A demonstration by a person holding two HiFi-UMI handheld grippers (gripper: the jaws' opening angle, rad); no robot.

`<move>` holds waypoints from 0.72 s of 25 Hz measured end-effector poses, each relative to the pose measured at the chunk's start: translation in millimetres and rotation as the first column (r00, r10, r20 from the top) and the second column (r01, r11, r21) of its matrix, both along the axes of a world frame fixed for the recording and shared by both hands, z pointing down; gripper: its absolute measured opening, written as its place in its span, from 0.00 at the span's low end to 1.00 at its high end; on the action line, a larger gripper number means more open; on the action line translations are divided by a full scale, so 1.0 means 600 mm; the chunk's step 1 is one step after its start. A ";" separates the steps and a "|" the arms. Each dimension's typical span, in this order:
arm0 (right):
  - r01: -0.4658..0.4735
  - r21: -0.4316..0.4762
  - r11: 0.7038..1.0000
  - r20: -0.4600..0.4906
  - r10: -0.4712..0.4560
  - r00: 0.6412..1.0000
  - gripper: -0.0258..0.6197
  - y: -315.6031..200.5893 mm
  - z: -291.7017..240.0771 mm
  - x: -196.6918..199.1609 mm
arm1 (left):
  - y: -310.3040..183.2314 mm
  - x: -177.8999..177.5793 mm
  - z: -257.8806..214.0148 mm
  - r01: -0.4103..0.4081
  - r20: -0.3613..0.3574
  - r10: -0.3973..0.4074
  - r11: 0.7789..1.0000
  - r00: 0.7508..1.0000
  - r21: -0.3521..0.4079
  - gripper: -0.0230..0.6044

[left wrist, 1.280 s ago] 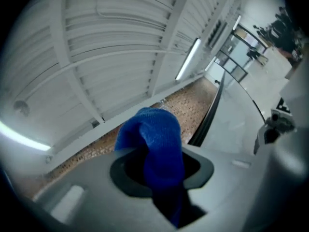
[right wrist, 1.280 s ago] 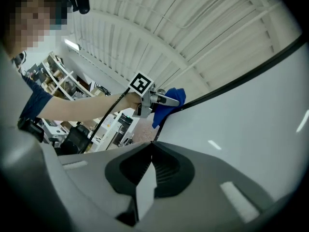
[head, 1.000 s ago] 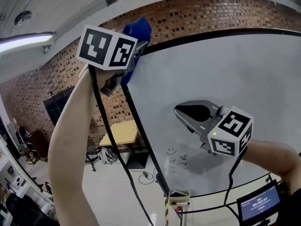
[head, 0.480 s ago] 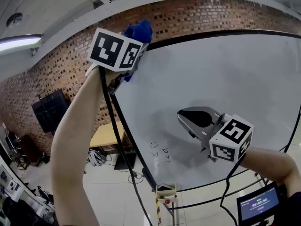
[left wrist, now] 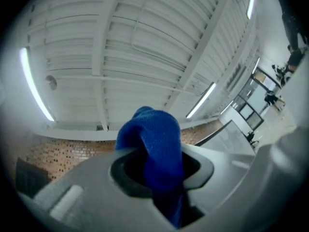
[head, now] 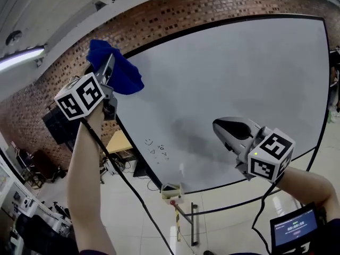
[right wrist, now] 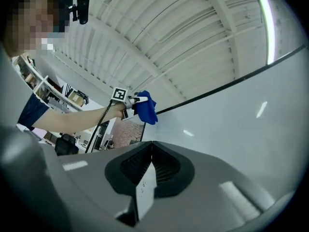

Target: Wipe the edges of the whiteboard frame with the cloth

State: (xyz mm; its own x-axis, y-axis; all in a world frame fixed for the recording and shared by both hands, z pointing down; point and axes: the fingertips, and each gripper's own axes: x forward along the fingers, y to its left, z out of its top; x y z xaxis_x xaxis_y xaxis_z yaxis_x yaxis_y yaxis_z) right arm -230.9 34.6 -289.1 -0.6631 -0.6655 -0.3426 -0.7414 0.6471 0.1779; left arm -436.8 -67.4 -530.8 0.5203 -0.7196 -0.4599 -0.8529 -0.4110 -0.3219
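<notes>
Up at a whiteboard frame [head: 265, 18] corner, left gripper [head: 108, 68] clamps the cloth [head: 121, 74]; right gripper [head: 226, 127], clenched empty, faces open board [head: 228, 73]

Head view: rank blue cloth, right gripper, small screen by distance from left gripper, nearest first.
1. blue cloth: clamped in the left gripper, upper left.
2. right gripper: lower, centre right.
3. small screen: bottom right corner.

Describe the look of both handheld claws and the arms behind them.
The left claw and right claw are grey moulded shells with dark pads. Each carries a white cube of black square markers; the right cube shows a small green light. A black cable trails from each. The forearms wear no sleeves.
</notes>
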 end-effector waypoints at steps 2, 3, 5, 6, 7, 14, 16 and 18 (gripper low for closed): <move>0.007 -0.040 0.999 0.032 -0.006 0.999 0.06 0.019 0.027 0.026 | 0.055 0.038 0.057 -0.053 0.009 0.053 0.999 0.999 -0.003 0.22; 0.011 -0.060 0.998 0.047 -0.008 0.999 0.05 0.027 0.044 0.035 | 0.083 0.059 0.094 -0.085 0.017 0.085 0.996 0.996 -0.014 0.22; 0.018 -0.100 0.995 0.075 -0.010 0.997 0.06 0.042 0.079 0.046 | 0.140 0.094 0.175 -0.148 0.006 0.149 0.988 0.989 -0.053 0.22; 0.022 -0.119 0.993 0.087 -0.011 0.996 0.06 0.046 0.097 0.050 | 0.164 0.107 0.218 -0.171 -0.012 0.170 0.982 0.985 -0.079 0.22; 0.025 -0.137 0.990 0.097 -0.012 0.995 0.06 0.049 0.116 0.052 | 0.183 0.117 0.260 -0.188 -0.035 0.185 0.976 0.982 -0.108 0.22; -0.065 -0.247 0.967 0.092 0.090 0.992 0.06 0.096 0.236 0.112 | 0.303 0.192 0.551 -0.316 -0.149 0.283 0.900 0.947 -0.300 0.22; -0.123 -0.258 0.958 0.071 0.146 0.987 0.06 0.143 0.250 0.121 | 0.366 0.185 0.609 -0.304 -0.145 0.270 0.893 0.952 -0.333 0.22; -0.187 -0.240 0.952 0.043 0.203 0.978 0.06 0.186 0.260 0.108 | 0.419 0.154 0.649 -0.264 -0.124 0.235 0.904 0.964 -0.337 0.22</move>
